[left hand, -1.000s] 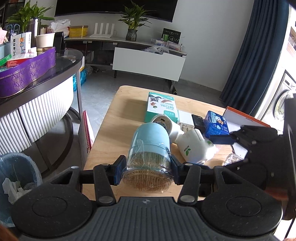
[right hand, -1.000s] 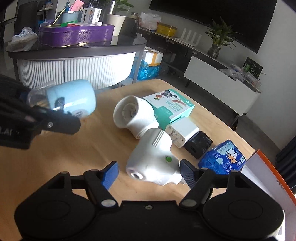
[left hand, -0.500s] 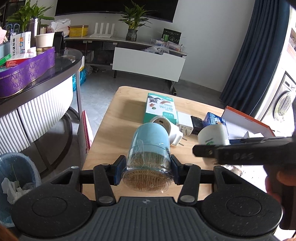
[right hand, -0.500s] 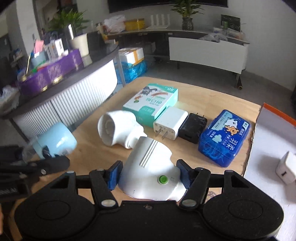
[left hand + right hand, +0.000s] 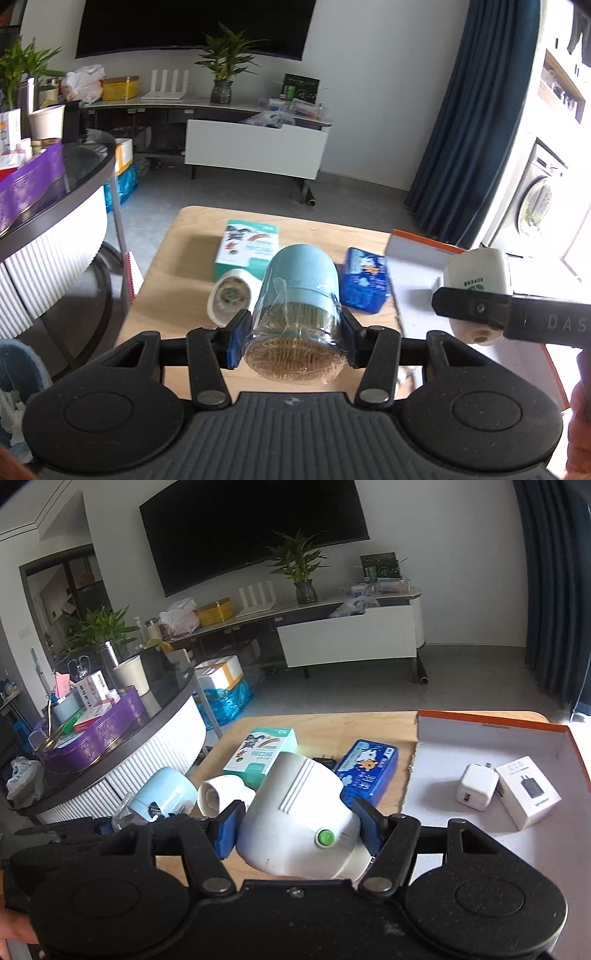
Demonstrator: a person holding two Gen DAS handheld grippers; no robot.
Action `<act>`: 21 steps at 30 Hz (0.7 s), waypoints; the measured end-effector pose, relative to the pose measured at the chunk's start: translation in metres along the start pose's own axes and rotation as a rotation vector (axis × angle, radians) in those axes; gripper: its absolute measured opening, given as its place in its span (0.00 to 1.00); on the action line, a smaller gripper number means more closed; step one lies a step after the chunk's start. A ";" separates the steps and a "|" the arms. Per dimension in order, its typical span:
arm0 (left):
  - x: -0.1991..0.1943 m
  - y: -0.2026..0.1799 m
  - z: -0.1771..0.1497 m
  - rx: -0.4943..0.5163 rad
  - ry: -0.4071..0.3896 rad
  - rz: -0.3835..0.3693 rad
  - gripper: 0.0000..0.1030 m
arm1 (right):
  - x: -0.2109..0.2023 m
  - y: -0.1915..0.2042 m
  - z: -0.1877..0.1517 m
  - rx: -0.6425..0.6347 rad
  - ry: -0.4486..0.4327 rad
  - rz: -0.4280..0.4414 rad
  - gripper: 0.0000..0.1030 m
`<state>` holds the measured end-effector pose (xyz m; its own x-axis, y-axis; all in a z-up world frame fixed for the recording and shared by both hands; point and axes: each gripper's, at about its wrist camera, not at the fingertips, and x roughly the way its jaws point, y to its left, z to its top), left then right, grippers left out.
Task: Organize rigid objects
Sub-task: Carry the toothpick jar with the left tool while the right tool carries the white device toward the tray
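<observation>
Left gripper [image 5: 291, 334]: clamped on a toothpick jar [image 5: 297, 314] — its blue pads press both sides of the clear lower part, with the pale blue cap pointing away from the camera. The jar is held off the wooden table [image 5: 177, 266].

Right gripper [image 5: 298, 829]: closed on a white plug-in device [image 5: 295, 812] with a green button, one pad on each side. In the left wrist view the same device [image 5: 476, 288] hangs in the air at the right, over the box.

Box [image 5: 436, 775]: open, orange-rimmed with a white floor, at the right end of the table. Inside lie a white charger [image 5: 476, 786] and a small white carton [image 5: 528, 797], just beside each other.

Left on the table: a green and white carton [image 5: 264, 755], a blue packet [image 5: 369, 771] near the box's left wall, a second white device [image 5: 221, 797] lying on its side, and a black adapter [image 5: 325, 762] mostly hidden behind the held device.

Surroundings: a curved counter [image 5: 147, 738] to the left carrying a purple tin [image 5: 92, 734] — farther back, a dark television [image 5: 251, 528] on the wall.
</observation>
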<state>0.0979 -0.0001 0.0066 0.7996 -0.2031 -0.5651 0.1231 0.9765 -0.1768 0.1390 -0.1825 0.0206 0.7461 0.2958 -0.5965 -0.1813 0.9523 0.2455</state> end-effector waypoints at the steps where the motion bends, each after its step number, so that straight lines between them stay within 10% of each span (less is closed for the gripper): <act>1: 0.000 -0.005 0.001 0.005 0.001 -0.011 0.49 | -0.004 -0.004 -0.001 0.013 -0.002 -0.010 0.75; 21: 0.024 -0.087 0.013 0.106 0.051 -0.156 0.49 | -0.081 -0.068 -0.014 0.123 -0.044 -0.273 0.75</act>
<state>0.1141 -0.0885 0.0189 0.7352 -0.3535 -0.5783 0.3066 0.9344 -0.1814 0.0823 -0.2697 0.0418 0.7838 0.0237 -0.6206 0.1071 0.9791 0.1728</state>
